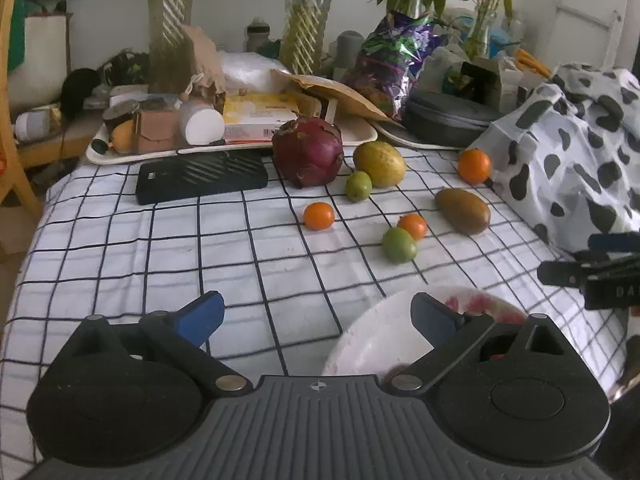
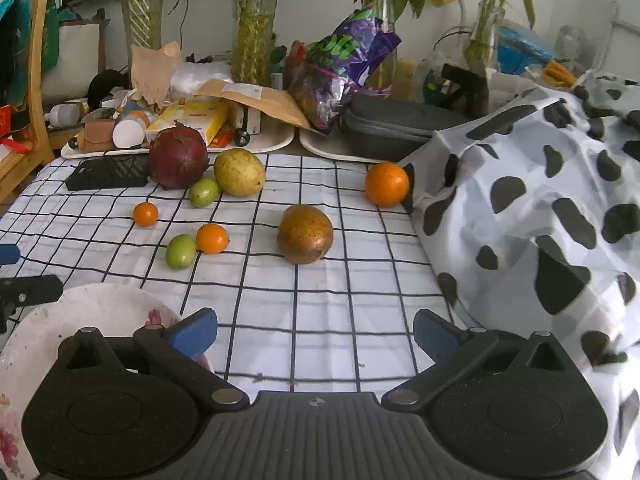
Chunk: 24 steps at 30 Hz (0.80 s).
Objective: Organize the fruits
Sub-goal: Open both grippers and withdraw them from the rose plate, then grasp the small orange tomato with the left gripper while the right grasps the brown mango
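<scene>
Nearest you, your left claw (image 1: 318,320) gapes wide with nothing between its blue pads, over the white floral-rimmed bowl (image 1: 376,340) at the near edge of the bench's black-grid white cloth (image 1: 160,248). Your right claw (image 2: 316,332) is equally spread and empty over bare cloth. Farther back, left to right: a small orange fruit (image 2: 145,214), a dark red dragon fruit (image 2: 179,157), two green fruits (image 2: 181,251) (image 2: 204,192), another small orange (image 2: 212,238), a yellow mango (image 2: 239,171), a brown oval fruit (image 2: 305,234), and a larger orange (image 2: 387,184) touching the cow-print fabric (image 2: 540,200).
</scene>
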Each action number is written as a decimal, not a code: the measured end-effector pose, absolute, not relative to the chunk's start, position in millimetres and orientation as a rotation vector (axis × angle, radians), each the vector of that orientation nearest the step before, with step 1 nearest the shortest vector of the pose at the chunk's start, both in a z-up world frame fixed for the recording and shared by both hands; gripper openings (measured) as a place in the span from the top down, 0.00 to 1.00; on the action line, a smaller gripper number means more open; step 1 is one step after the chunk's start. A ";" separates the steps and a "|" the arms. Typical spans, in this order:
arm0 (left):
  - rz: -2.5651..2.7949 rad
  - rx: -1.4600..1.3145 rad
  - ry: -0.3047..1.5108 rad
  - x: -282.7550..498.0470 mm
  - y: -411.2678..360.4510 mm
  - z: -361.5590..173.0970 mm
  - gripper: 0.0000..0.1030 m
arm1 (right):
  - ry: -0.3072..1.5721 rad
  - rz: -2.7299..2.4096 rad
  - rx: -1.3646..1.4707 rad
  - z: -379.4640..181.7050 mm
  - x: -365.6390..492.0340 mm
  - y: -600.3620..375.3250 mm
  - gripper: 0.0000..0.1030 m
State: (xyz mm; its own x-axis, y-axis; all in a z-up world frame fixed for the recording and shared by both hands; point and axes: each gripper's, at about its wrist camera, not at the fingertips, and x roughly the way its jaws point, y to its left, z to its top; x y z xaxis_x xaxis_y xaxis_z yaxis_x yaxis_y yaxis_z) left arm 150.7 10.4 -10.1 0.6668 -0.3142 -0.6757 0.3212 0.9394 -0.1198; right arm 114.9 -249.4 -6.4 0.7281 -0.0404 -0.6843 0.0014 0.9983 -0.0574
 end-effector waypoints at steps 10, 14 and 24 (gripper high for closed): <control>-0.377 0.062 0.740 185.6 2.7 -17.5 0.18 | 0.754 -0.006 -0.067 -9.7 153.9 -256.4 0.00; -0.386 0.111 0.708 194.8 -5.0 -19.9 0.24 | 0.771 -0.002 -0.060 -13.0 168.1 -258.3 0.00; -0.437 0.197 0.719 225.5 -22.4 -34.8 0.48 | 0.785 0.022 -0.049 -20.5 204.8 -260.7 0.00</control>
